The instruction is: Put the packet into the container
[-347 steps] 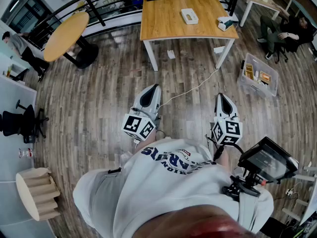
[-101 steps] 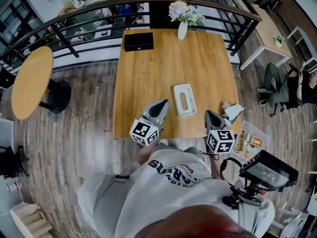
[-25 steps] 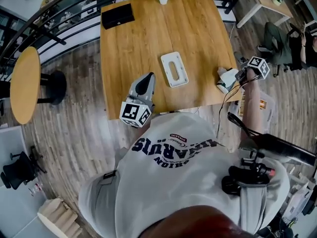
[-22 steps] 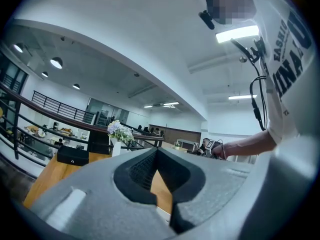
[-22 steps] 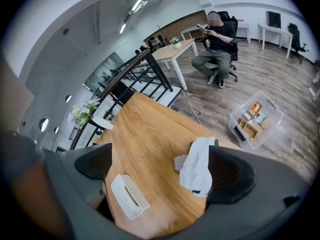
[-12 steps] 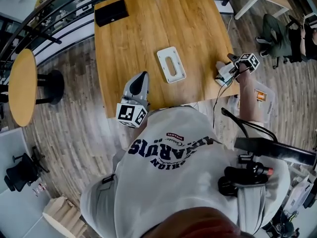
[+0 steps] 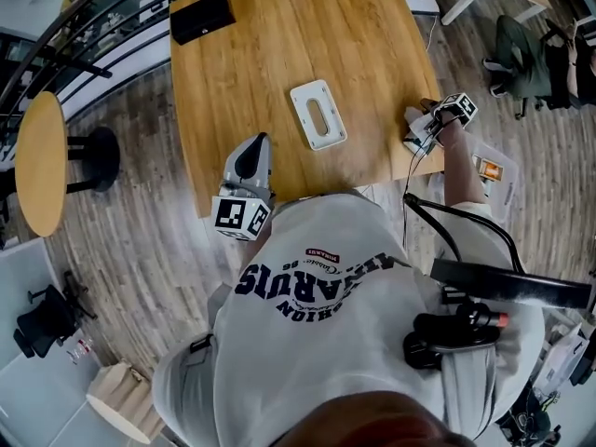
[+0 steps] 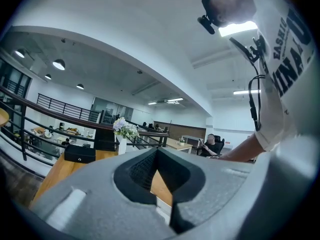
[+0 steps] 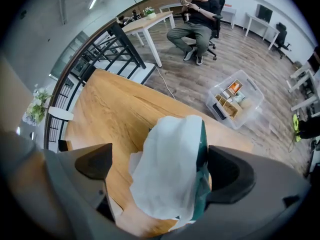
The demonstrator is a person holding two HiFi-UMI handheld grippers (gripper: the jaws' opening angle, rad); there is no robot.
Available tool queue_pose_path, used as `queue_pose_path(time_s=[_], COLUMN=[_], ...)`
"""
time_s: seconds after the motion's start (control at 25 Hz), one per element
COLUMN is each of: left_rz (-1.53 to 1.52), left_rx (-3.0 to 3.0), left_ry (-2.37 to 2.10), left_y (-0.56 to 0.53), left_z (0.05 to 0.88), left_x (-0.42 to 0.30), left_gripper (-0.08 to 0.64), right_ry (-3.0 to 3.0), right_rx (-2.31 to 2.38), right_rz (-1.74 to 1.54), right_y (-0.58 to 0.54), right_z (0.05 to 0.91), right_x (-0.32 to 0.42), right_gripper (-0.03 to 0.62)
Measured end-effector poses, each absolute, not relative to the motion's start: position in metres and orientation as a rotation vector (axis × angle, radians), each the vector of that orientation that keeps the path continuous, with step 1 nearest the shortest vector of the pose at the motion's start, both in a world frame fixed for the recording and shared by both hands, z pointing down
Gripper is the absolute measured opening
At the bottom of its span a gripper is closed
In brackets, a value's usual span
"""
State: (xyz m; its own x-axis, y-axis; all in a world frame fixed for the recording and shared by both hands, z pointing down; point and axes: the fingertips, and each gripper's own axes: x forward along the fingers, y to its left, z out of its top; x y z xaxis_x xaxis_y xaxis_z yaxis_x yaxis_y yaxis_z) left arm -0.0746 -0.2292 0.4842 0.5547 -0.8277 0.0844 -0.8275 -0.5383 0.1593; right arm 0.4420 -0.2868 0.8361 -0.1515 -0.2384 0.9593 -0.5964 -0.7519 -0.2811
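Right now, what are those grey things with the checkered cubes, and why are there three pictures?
A person holds a grabbing tool in each hand, and each tool ends in a claw. The head view comes from a camera on the person's head, looking down. The other two views come from cameras riding on the tools. On the wooden table lie a white container, a black box and a green packet with a white tissue sticking out. The left claw is shut and holds nothing. The right claw is open, with the packet between its jaws, not squeezed yet.
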Motion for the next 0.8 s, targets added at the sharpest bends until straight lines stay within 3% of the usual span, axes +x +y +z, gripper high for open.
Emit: queue_pose_path(time_s=[0.8], left_rz=[0.056], left_rx=[2.563], left_ry=[-1.480], left_y=[-0.224], left_z=[0.487], left_x=[-0.086], left_gripper=[-0.003], right_ry=[-0.728], right_rx=[1.794], right_rz=[1.977], right_y=[-0.256], right_z=[0.892], right_x=[0.445], right_gripper=[0.586])
